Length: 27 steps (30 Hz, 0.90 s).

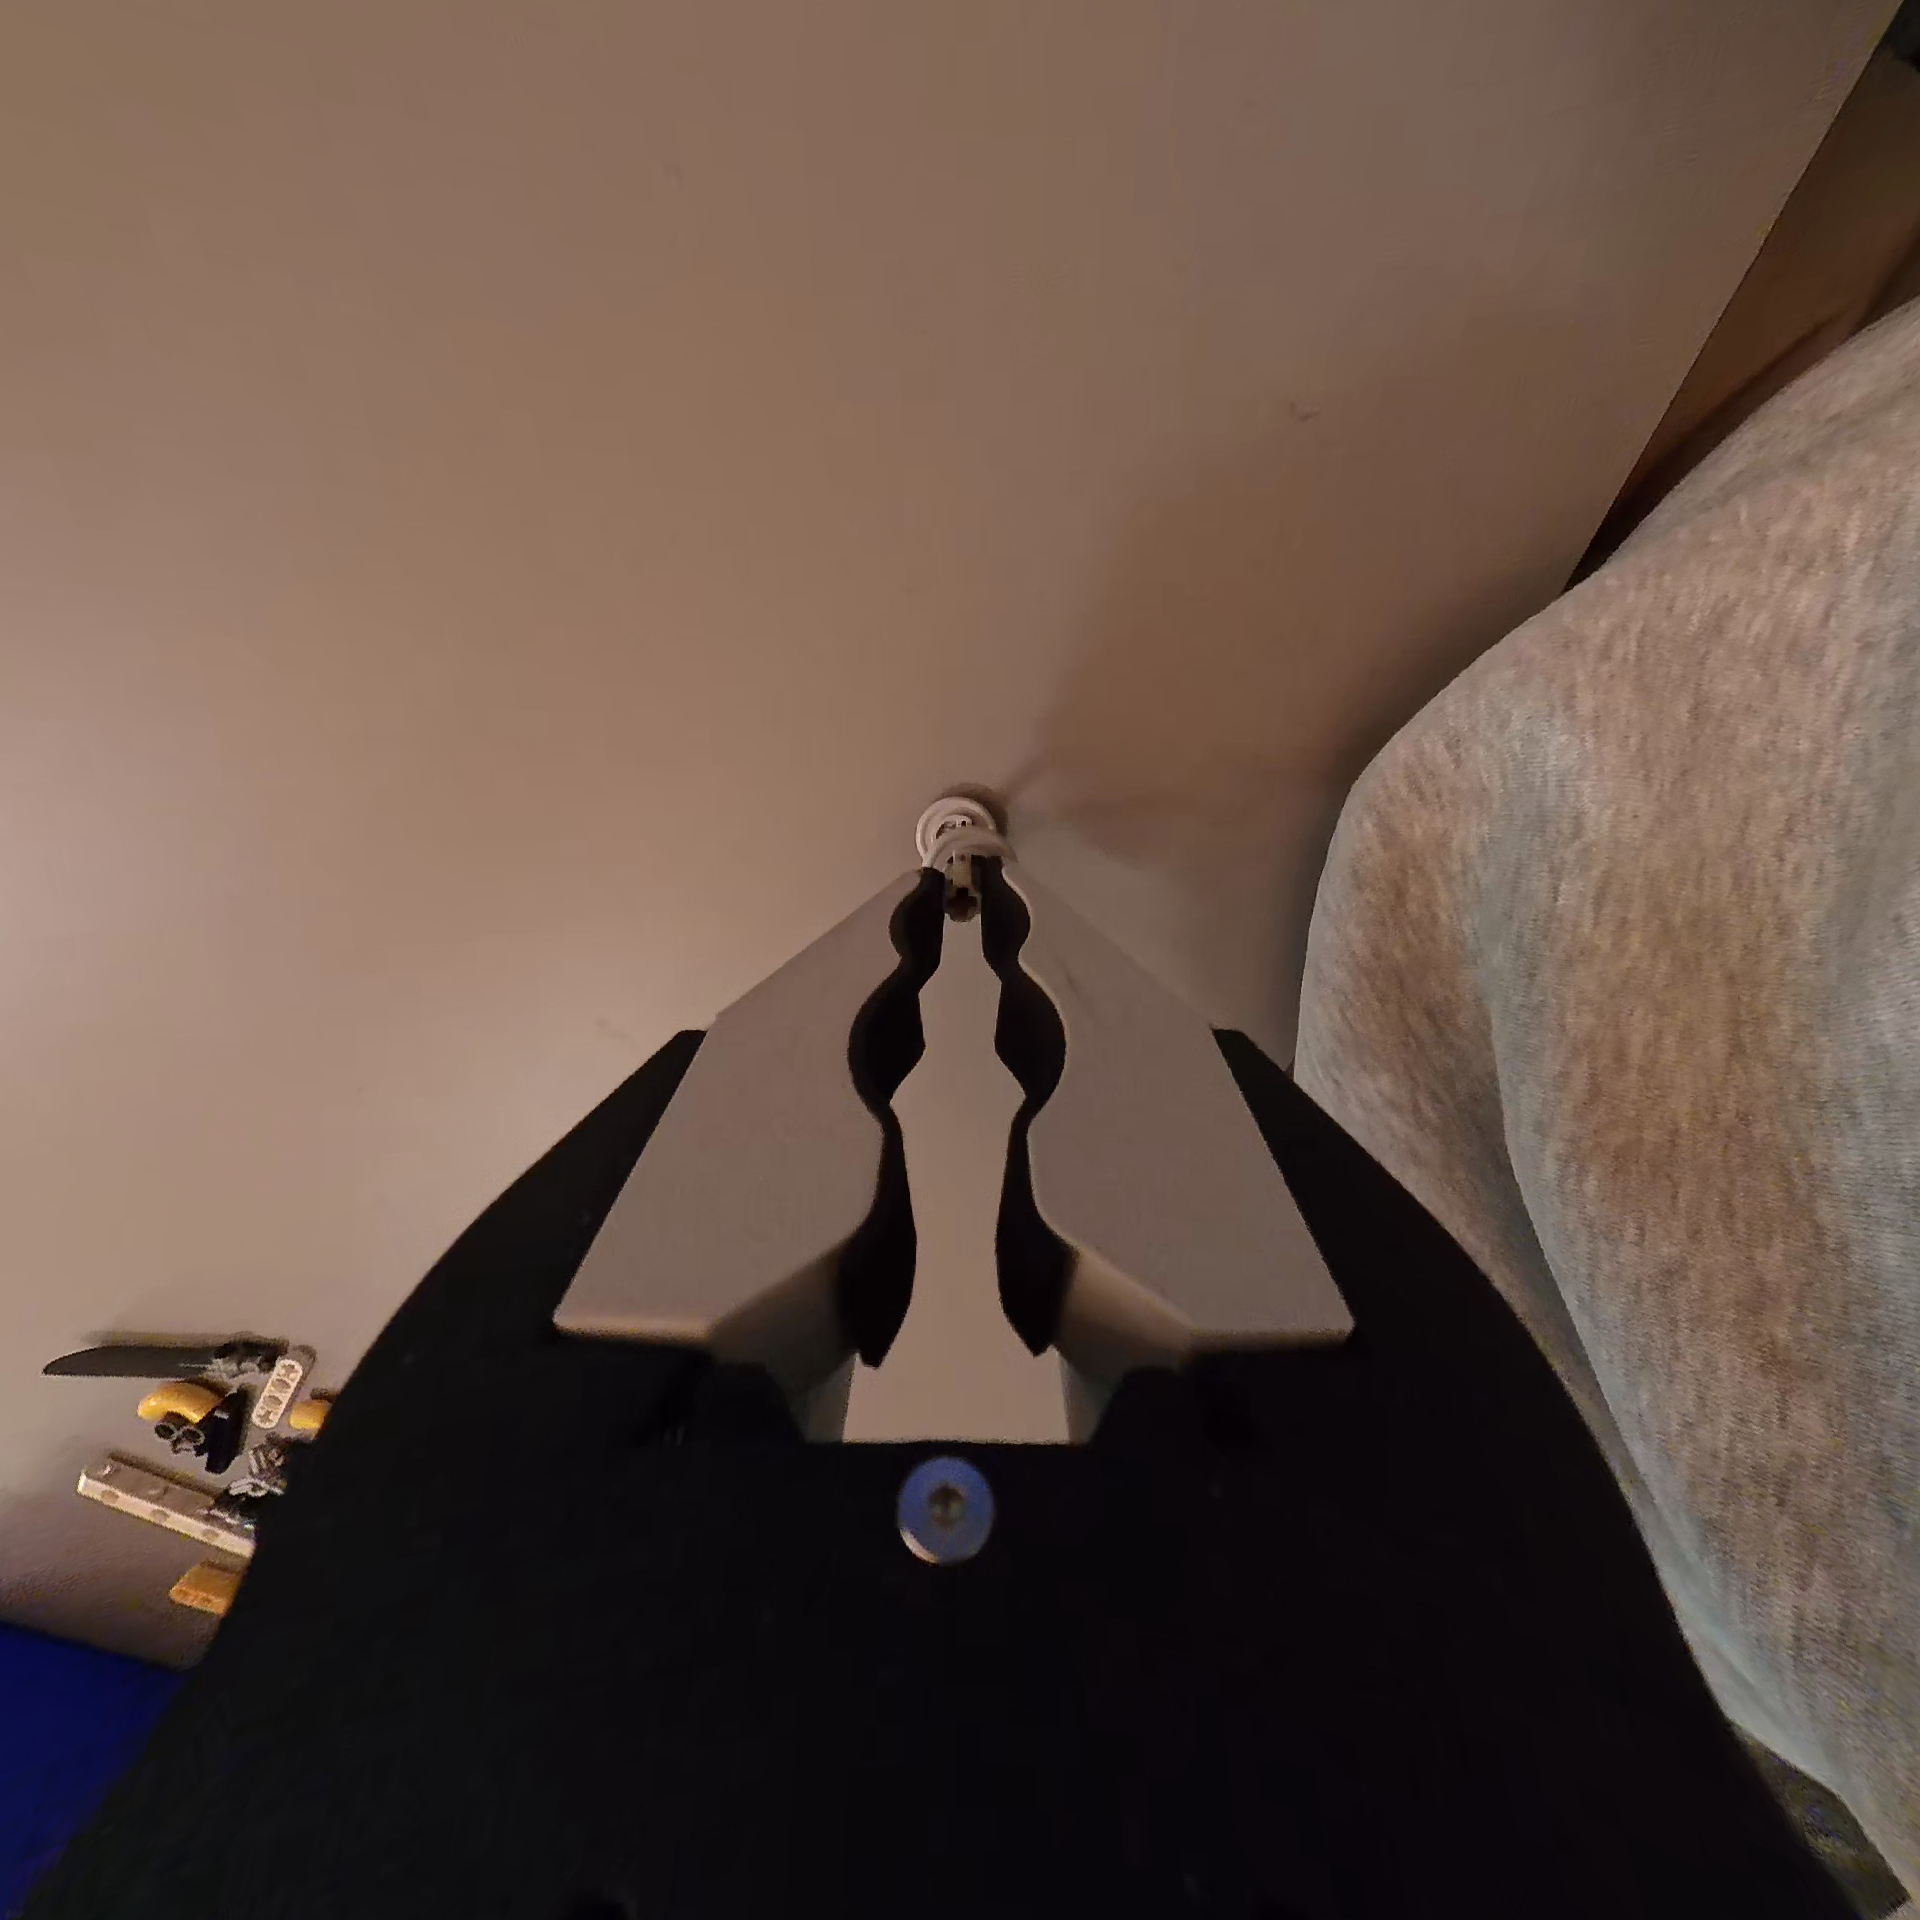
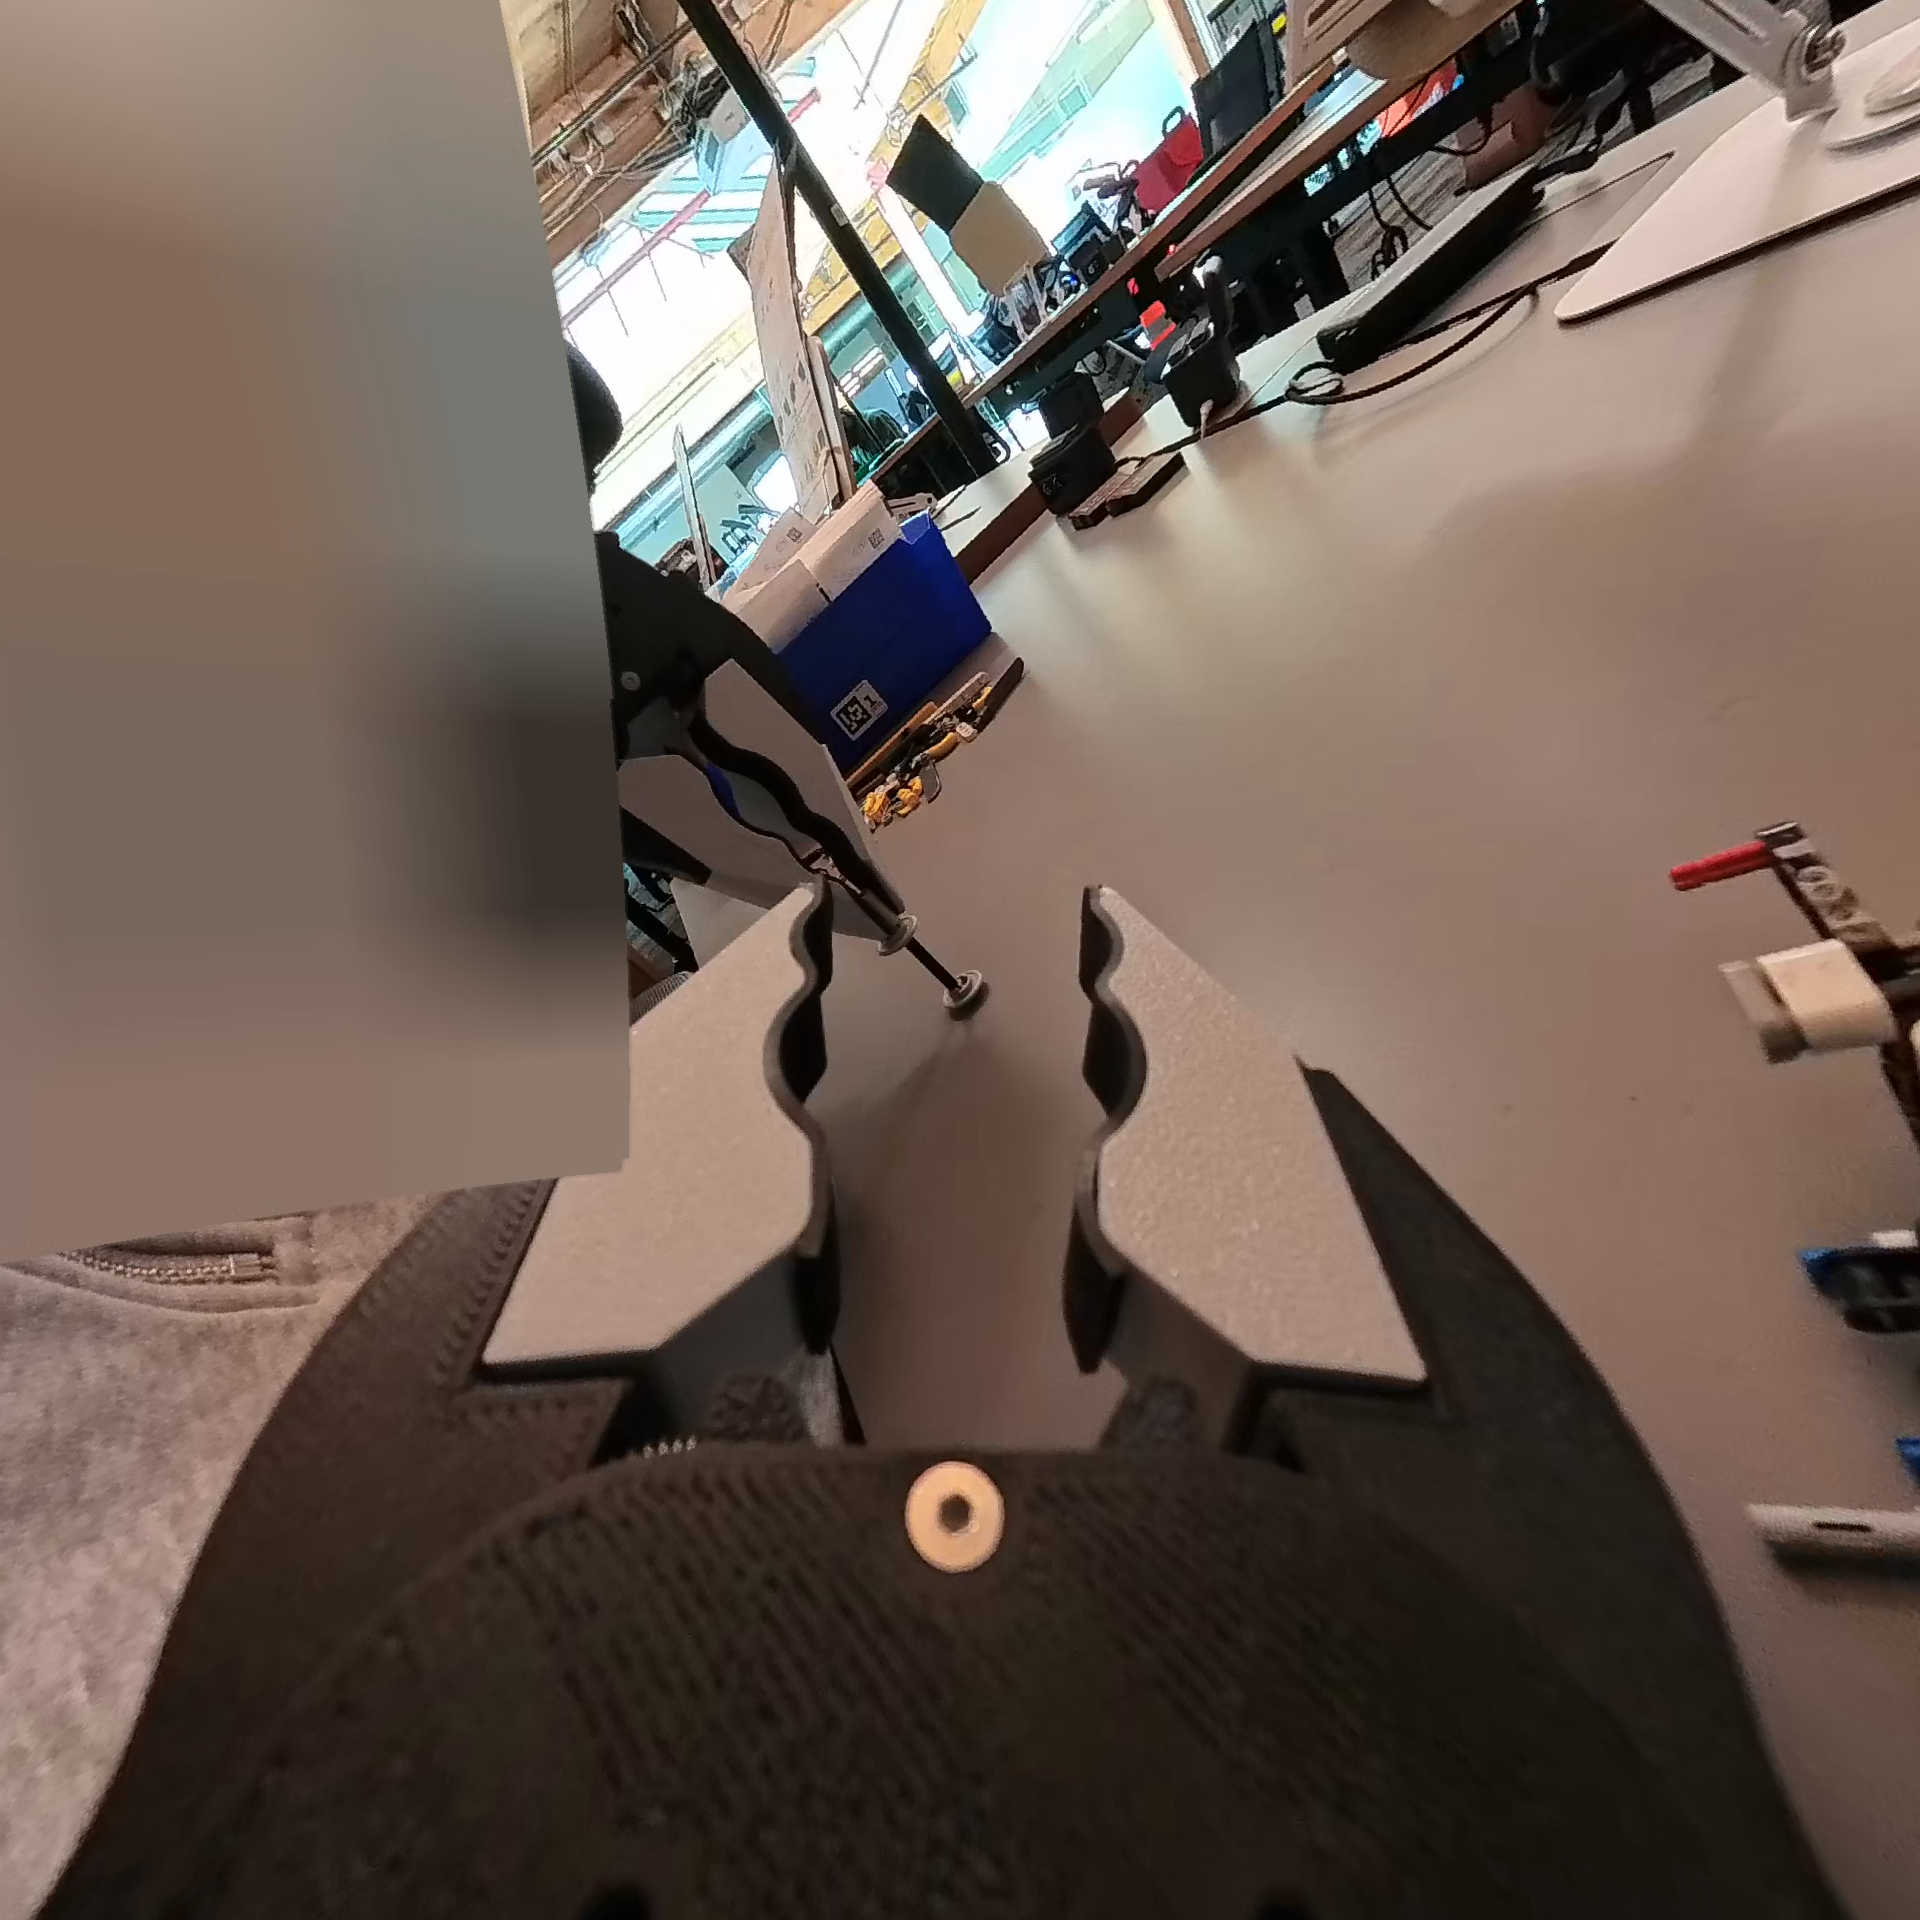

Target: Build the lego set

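Observation:
My left gripper (image 1: 961,894) is shut on a thin black lego axle with grey bushes (image 1: 961,831), its far end touching the table. The right wrist view shows that axle (image 2: 930,961) slanting down from the left gripper (image 2: 831,862) to the table top. My right gripper (image 2: 954,914) is open and empty, its fingers low over the table just short of the axle's tip. A partly built lego model (image 2: 1829,987) with a red pin, a white block and black beams stands at the right edge.
Loose lego pieces (image 1: 197,1444) lie at lower left by a blue bin (image 2: 883,634); they also show in the right wrist view (image 2: 914,769). A grey sleeve (image 1: 1621,1039) fills the right. Chargers and cables (image 2: 1101,478) lie far back. A grey pen (image 2: 1839,1538) lies at right. My right fingertips sit around 15 cm from my left ones. To the grey pen (image 2: 1839,1538): right tips about 12 cm, left tips about 25 cm.

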Motion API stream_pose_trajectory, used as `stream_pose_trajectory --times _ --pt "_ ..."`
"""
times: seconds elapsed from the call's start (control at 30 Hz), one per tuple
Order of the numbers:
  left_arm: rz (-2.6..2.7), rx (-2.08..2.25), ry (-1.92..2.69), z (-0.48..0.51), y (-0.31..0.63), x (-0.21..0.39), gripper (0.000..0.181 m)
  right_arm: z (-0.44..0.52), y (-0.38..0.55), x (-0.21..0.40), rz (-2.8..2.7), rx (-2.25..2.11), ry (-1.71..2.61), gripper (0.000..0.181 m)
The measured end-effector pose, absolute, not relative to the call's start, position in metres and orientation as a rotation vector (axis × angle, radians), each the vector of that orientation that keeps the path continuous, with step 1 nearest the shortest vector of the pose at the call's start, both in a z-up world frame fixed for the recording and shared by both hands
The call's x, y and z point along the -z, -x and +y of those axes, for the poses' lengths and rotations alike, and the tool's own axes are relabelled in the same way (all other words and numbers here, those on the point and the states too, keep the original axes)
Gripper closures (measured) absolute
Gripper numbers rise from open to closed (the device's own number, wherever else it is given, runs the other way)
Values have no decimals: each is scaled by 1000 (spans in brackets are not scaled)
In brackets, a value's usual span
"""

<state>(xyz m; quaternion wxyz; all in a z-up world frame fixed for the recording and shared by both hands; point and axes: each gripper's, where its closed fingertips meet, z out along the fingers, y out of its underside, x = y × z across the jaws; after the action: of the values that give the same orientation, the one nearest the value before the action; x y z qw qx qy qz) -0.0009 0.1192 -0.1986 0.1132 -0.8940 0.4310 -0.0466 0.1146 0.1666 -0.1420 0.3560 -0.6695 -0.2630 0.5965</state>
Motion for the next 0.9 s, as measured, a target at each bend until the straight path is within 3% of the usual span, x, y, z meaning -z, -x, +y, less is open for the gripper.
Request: stream_pose_trajectory --times 0.9 --pt "1218 150 2663 118 1 202 173 167 -115 142 -679 -1535 1731 135"
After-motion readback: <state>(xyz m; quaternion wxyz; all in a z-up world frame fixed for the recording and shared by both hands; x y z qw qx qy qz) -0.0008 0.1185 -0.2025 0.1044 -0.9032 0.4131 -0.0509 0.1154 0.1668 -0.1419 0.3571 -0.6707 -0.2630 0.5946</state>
